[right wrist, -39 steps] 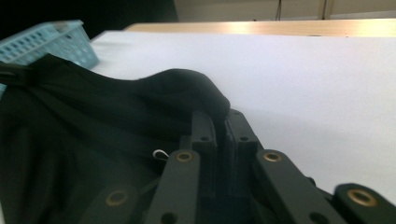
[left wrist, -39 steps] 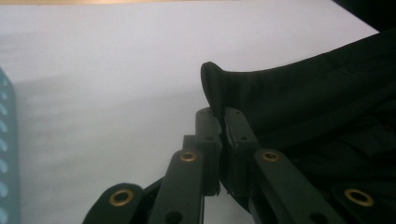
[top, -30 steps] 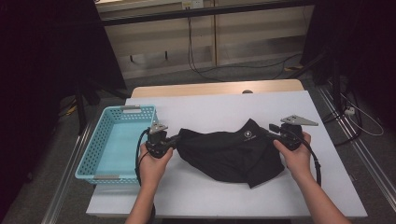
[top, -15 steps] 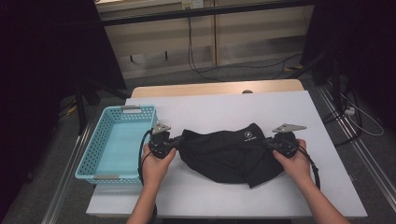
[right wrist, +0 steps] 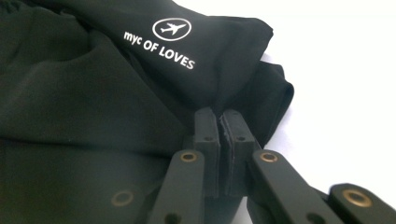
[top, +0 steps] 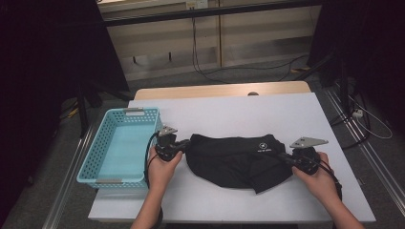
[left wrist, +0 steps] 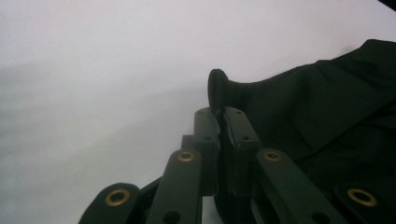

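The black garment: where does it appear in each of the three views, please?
High view: the black garment lies mid-table, between the two grippers.
Left gripper view: it is at right, one edge pinched in the jaws.
Right gripper view: it covers the left and centre.
Shared landmark: the white table.

A white table [top: 248, 114] carries the things, and a strip of light wood shows along its far edge at 12 o'clock. A light blue plastic basket [top: 102, 162] with lots of little holes sits on it at 9 o'clock. A black piece of clothing [top: 234, 160] with a small white plane logo lies crumpled near the middle, toward 6 o'clock, just beside the basket.
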`<state>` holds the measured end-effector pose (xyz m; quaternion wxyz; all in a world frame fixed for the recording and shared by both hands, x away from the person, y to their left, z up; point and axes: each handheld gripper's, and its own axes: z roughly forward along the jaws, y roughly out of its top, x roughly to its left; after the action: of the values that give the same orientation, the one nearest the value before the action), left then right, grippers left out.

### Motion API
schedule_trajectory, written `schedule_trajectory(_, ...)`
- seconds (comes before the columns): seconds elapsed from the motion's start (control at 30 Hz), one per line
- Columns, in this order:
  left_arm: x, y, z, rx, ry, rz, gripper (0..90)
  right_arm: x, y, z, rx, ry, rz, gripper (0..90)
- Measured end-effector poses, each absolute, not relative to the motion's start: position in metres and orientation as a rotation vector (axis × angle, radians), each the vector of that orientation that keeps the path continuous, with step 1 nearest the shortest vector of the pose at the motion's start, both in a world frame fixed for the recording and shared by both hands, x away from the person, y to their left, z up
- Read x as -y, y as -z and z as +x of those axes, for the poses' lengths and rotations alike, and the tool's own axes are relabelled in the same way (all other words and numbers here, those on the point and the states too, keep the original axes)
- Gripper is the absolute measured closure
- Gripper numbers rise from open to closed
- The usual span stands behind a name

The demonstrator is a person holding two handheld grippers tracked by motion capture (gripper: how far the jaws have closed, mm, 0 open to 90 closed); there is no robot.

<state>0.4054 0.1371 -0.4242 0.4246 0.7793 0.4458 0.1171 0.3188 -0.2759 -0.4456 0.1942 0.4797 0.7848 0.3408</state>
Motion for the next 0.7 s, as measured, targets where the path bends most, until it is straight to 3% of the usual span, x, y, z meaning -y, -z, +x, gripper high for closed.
schedule_trajectory(0.4, -0.138, 0.426, 0.407, -1.116, -0.295, 1.980, 84.3, 0.271, 0.431, 0.335, -2.020, -1.005, 1.343, 62.5)
schedule_trajectory(0.53, -0.136, 0.428, 0.408, -1.114, -0.290, 1.984, 84.2, 0.272, 0.432, 0.349, -1.982, -1.012, 1.382, 59.9)
schedule_trajectory(0.63, -0.135, 0.429, 0.408, -1.118, -0.289, 1.985, 81.0, 0.274, 0.435, 0.361, -1.964, -1.044, 1.423, 57.9)
schedule_trajectory(0.7, -0.135, 0.428, 0.407, -1.125, -0.301, 1.985, 74.3, 0.274, 0.441, 0.367, -1.976, -1.053, 1.449, 57.6)
